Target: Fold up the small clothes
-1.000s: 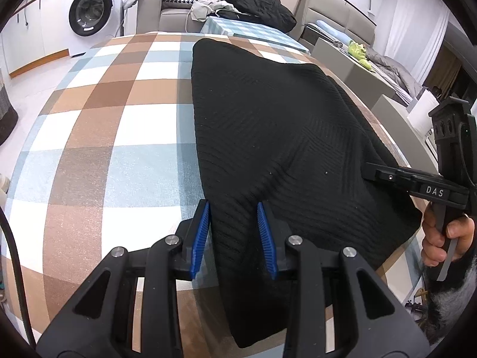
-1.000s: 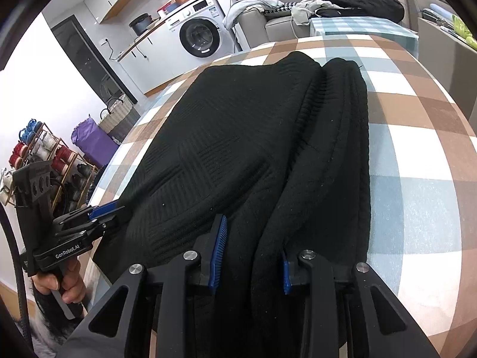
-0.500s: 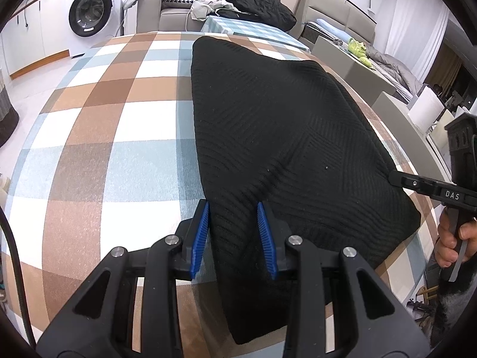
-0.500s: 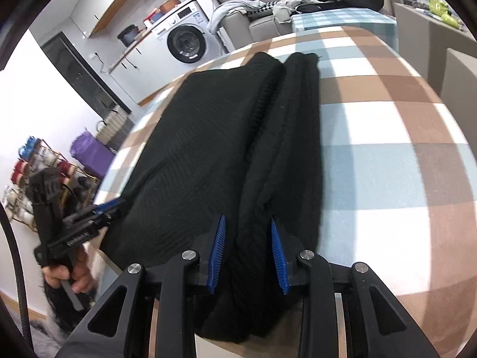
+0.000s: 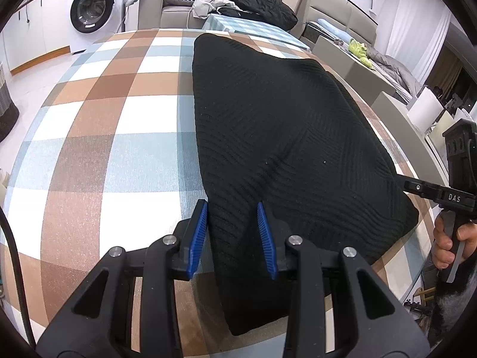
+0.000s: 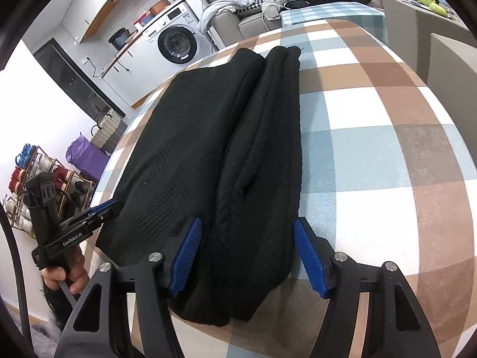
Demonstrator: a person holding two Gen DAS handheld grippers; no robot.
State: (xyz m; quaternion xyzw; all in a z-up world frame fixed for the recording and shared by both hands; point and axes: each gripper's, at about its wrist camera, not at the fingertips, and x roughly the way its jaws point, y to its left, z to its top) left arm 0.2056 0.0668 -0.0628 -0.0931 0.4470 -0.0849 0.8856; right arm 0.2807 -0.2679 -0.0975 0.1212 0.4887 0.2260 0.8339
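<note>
- Black knit garment [image 5: 286,137] lies folded lengthwise on the desk [image 5: 125,137], which is covered by a brown, blue and white checked cloth; the garment runs from the near edge of the desk toward the far end.
- Seen from the right wrist, the garment [image 6: 214,155] shows two long ridges side by side, the flatter, wider part on the left and a narrower folded roll on the right.
- The left gripper [image 5: 232,232] holds the near left corner of the garment: its blue fingers [image 5: 196,235] pinch a fold of the knit between them.
- The right gripper [image 6: 250,256] is at the near right end of the garment; its fingers [image 6: 308,256] are opening, spread wide with the rolled edge lying loose between them, and the pads seem clear of the fabric, though the black knit makes that hard to judge.
- Each gripper also shows in the other's view beside the garment's near end, with a hand [image 6: 67,274] wrapped around its handle.
- Beyond the far end of the garment stand a washing machine [image 5: 92,9] and a sofa [image 5: 184,15] heaped with clothes.
</note>
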